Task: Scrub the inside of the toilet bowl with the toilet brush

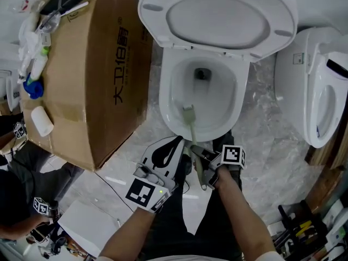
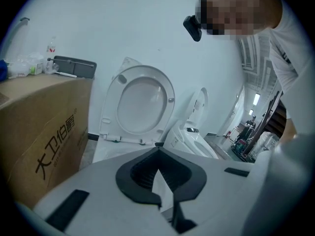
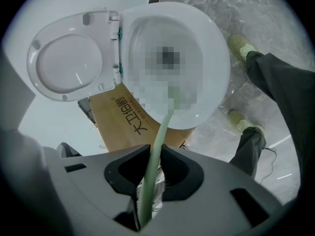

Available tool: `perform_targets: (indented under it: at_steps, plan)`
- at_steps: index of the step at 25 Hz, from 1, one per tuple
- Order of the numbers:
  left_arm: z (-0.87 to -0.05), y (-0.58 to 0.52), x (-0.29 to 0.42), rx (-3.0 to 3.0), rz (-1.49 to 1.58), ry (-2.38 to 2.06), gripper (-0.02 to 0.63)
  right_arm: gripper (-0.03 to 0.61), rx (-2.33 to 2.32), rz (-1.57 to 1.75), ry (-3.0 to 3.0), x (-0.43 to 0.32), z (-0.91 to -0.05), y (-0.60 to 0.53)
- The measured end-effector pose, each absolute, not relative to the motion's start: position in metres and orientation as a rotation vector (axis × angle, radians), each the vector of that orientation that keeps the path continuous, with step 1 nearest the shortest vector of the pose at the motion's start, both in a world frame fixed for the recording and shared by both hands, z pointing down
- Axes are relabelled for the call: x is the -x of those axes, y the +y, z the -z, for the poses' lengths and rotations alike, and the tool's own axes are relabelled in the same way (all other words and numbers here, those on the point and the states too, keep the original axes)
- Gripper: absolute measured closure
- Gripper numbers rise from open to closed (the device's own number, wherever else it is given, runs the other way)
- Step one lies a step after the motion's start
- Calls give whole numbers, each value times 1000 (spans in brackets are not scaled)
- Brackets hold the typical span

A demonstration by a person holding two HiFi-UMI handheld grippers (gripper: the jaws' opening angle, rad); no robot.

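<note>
1. right gripper [image 3: 151, 167] is clenched on the thin pale green handle of the toilet brush [image 1: 191, 125]; in the right gripper view the handle runs straight up between its two jaws.
2. the brush head lies inside the toilet bowl [image 1: 164, 99], against the white wall at the front of the bowl, short of the drain hole [image 1: 202, 74] at the bowl's middle.
3. the handle slants back over the bowl's front rim, and the right gripper sits just outside that rim.
4. left gripper [image 1: 175, 144] has its jaw tips drawn together with nothing between them; it rests just outside the bowl's front rim, close beside the handle on its left.
5. the seat and lid [image 1: 217, 18] stand raised behind the bowl.
6. a cardboard box [image 1: 92, 75] stands close to the left of the bowl, with bottles and small odds on top.
7. a second toilet [image 1: 318, 97] stands to the right of the bowl, apart from it.
8. the person's legs in dark trousers [image 1: 217, 222] are in front of the bowl, on a marbled floor [image 1: 266, 140].
</note>
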State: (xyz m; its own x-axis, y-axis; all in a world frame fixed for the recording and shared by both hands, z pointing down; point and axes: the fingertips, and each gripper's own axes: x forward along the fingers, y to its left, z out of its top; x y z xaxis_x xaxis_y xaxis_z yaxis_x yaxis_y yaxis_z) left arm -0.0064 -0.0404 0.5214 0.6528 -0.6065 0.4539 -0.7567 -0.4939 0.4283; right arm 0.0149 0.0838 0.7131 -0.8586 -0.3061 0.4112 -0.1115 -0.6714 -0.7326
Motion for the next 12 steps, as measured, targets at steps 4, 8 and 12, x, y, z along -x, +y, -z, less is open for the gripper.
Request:
perform_targets:
  at_steps: [4, 8, 12]
  plan:
    - [-528, -41, 14, -2251, -348, -1067, 606, 505, 713, 2581, 1232, 3, -707, 74]
    - [-533, -40, 19, -2246, -378, -1076, 606, 505, 635, 2487, 1168, 22, -703, 70]
    - [-537, -42, 22, -2240, -389, -1077, 606, 510, 559, 2473, 1153, 44, -706, 65]
